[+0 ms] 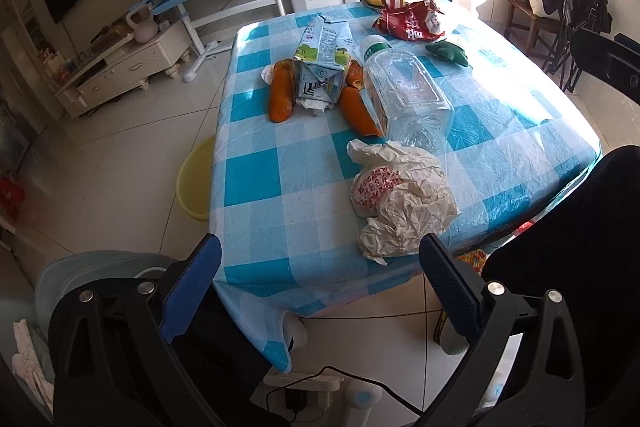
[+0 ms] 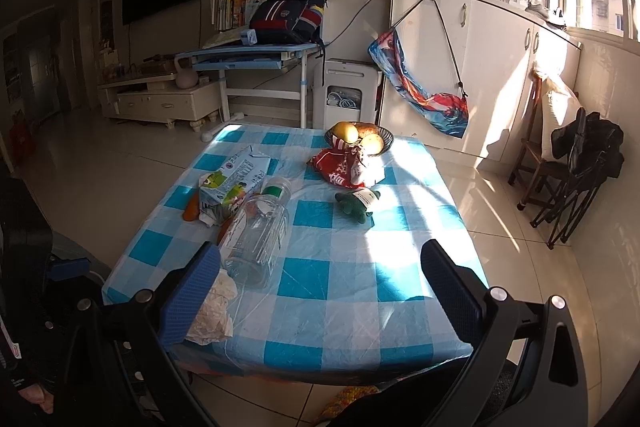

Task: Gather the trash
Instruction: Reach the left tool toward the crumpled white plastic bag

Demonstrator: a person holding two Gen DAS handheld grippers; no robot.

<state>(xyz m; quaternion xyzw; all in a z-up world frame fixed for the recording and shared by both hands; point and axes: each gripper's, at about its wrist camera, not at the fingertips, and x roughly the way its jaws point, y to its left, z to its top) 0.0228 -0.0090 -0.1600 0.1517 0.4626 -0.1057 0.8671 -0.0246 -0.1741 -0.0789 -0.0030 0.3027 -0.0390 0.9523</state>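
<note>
Both claws, left claw (image 1: 320, 291) and right claw (image 2: 320, 291), are hanging spread and holding nothing above the worktop's (image 1: 256, 211) near edge; peels (image 1: 280, 95), carton (image 1: 320, 67), bottle (image 1: 404, 91), crumpled wrapper (image 1: 400, 203) and red bag (image 1: 412, 21) are lying on its checked cloth

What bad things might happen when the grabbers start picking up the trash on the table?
1. The clear bottle lies on its side beside the orange peels; a nudge might roll it off the table.
2. The crumpled paper sits near the table edge, so a clumsy grab by the open left gripper could push it onto the floor.
3. The fruit bowl touches the red snack bag; pulling the bag might tip the fruit.
</note>
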